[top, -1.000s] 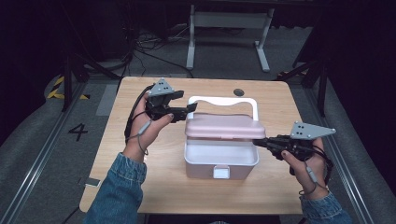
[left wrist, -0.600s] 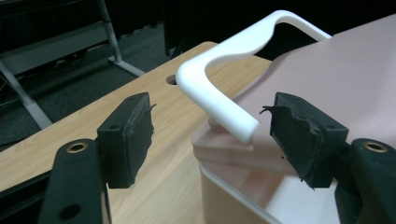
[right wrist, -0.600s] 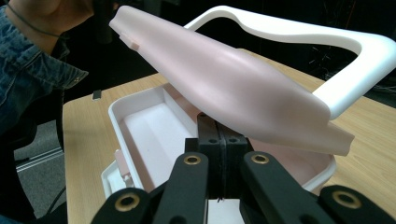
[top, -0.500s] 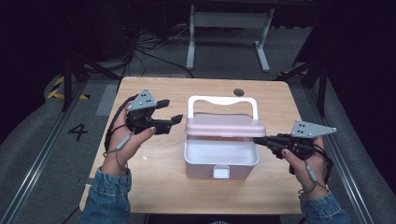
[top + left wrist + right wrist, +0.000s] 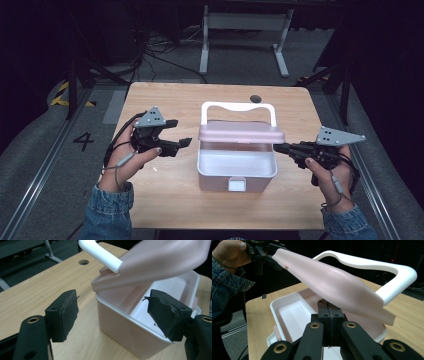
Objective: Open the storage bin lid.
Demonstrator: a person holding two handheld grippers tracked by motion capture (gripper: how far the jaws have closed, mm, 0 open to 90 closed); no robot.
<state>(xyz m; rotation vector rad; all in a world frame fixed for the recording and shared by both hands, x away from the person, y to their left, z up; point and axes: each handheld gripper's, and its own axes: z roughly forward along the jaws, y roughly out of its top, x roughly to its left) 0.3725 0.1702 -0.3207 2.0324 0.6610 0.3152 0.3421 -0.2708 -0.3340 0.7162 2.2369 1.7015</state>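
Item: pink box (image 5: 236, 170), mid-table (image 5: 165, 200), lid (image 5: 241, 133) half-raised; right gripper (image 5: 280, 148) was closed at its right rim, hold unconfirmed; left gripper (image 5: 183, 142) was wide open, empty, to the left; lid judged liable to drop shut if nudged.

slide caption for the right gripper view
Right gripper, jaws together, props up the pink lid of an open box.
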